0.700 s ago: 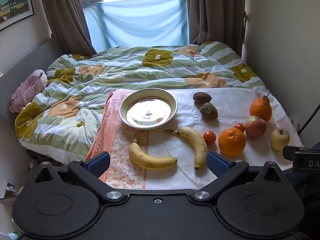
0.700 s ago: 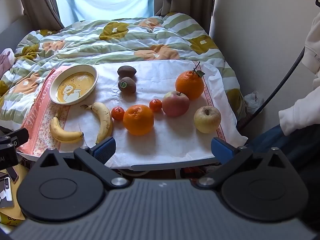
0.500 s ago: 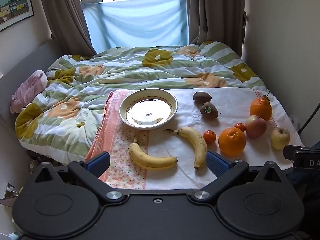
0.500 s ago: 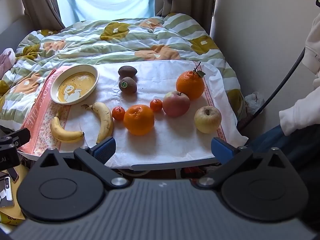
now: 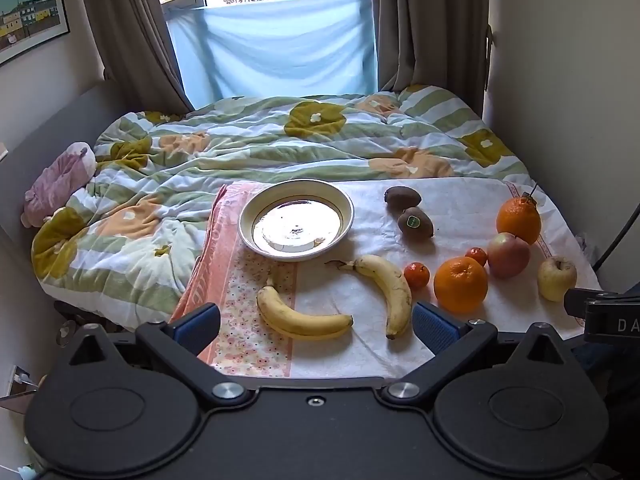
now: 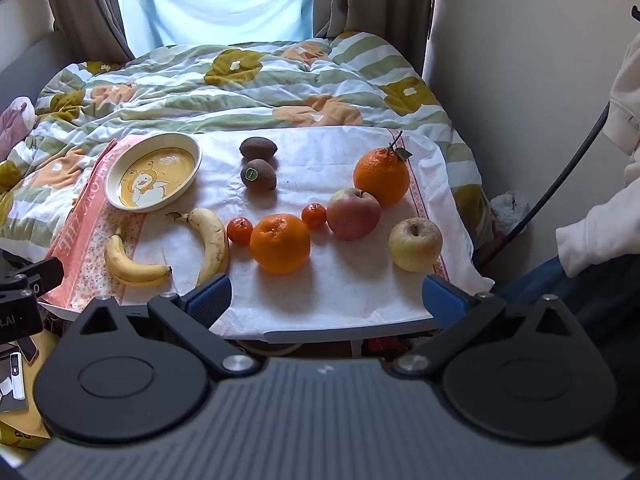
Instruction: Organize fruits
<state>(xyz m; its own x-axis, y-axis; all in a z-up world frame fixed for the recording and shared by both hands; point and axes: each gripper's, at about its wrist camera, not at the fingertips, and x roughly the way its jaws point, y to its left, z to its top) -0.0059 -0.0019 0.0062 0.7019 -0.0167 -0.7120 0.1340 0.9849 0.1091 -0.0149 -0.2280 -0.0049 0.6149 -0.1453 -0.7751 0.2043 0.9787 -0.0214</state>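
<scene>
- Fruit all sits loose on a white cloth [image 6: 320, 288] over a small table at the foot of a bed, nothing in the plate [image 5: 296, 220] so far.
- Plate is at the far left of the cloth, on the pink patterned strip, with a cartoon figure printed inside it as seen from the right wrist view.
- 2 bananas: 1 curved banana [image 5: 300, 316] near the front left, just below the plate, and a second banana [image 5: 388, 284] to its right, stem pointing toward the plate.
- 2 kiwis [image 6: 258, 164] sit touching each other behind the middle, the nearer 1 with a green sticker.
- 2 tiny tangerines [image 6: 240, 230] flank a big orange [image 6: 280, 242] in the middle; whether they actually touch it is hard to call from here.
- Red apple [image 6: 354, 214] sits right of those, with a stemmed orange [image 6: 382, 176] with a leaf just behind it, probably touching.
- Yellow apple [image 6: 416, 244] is alone near the right edge.
- Left gripper [image 5: 316, 322] hovers over the front edge by the bananas, blue pads spread wide, nothing between them.
- Right gripper [image 6: 326, 300] hangs above the front edge, fingers also wide apart and empty.
- Person's pale sleeve [image 6: 592, 236] shows at the right.
</scene>
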